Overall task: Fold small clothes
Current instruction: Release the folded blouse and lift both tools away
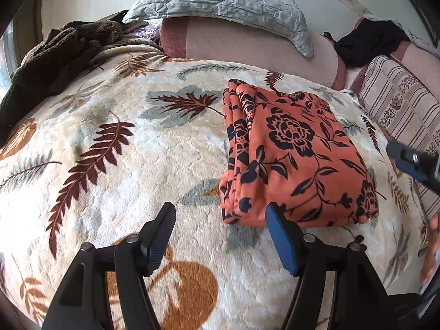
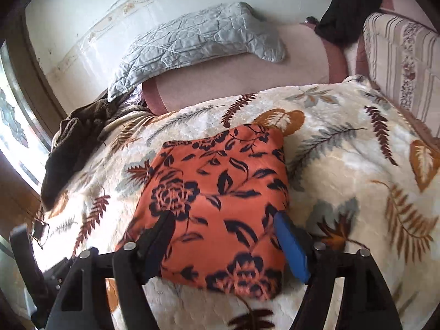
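Observation:
An orange garment with dark blue flowers [image 1: 294,154] lies folded into a thick rectangle on a cream leaf-patterned blanket [image 1: 110,151]. My left gripper [image 1: 220,214] is open and empty, just in front of the garment's near left corner. In the right wrist view the garment [image 2: 217,200] lies straight ahead; my right gripper [image 2: 222,220] is open above its near edge, holding nothing. The right gripper's blue finger tip shows at the right edge of the left wrist view [image 1: 409,162].
A grey quilted pillow [image 1: 220,2] lies on the pink sofa back [image 1: 247,44]. A brown fuzzy garment [image 1: 55,55] lies far left, a black garment [image 1: 368,41] far right. A striped cushion [image 1: 398,101] stands at the right. Eyeglasses [image 2: 41,231] rest at the blanket's left edge.

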Tool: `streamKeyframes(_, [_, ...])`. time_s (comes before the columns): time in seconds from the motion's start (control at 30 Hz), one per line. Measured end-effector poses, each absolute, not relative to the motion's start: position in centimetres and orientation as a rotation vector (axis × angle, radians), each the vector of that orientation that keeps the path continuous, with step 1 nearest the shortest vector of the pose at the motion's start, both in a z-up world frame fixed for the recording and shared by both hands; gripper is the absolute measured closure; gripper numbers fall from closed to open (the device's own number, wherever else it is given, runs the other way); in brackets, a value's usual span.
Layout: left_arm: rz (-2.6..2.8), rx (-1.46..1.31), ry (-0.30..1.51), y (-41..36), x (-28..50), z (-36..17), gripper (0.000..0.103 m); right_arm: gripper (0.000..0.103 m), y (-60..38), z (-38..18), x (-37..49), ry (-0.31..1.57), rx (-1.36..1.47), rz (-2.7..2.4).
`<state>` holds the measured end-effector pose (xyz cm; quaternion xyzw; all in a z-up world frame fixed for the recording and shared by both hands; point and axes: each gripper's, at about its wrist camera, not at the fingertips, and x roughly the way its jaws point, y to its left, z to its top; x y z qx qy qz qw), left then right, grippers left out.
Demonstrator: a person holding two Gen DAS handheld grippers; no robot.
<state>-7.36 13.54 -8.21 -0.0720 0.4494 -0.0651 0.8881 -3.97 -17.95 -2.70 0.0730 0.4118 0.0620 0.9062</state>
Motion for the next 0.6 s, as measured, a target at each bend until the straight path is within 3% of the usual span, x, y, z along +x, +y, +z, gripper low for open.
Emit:
streamKeyframes(0.07, [-0.113, -0.146, 0.914, 13.1, -9.2, -6.8, 0.024, 0.023, -18.0, -2.7, -8.0, 0.838, 0.134, 0.130])
streamKeyframes(0.23, [-0.038, -0.117, 0.859, 10.4, -13.2, -2.8, 0.011, 0.022, -17.7, -2.9, -14.7, 0.843, 0.080, 0.109])
streamKeyframes(0.3, [-0.040, -0.118, 0.841, 9.5, -14.1, -1.5, 0.010, 0.020, -17.5, -2.4, -16.1, 0.820, 0.052, 0.096])
streamKeyframes(0.4, [-0.028, -0.126, 0.815, 8.3, -15.3, -0.1, 0.005, 0.006, -17.3, -1.2, -17.1, 0.781, -0.014, 0.042])
streamKeyframes(0.6, [0.007, -0.054, 0.801, 6.3, -16.2, 0.9, 0.002, 0.004, -17.4, 0.6, -17.6, 0.749, -0.063, 0.020])
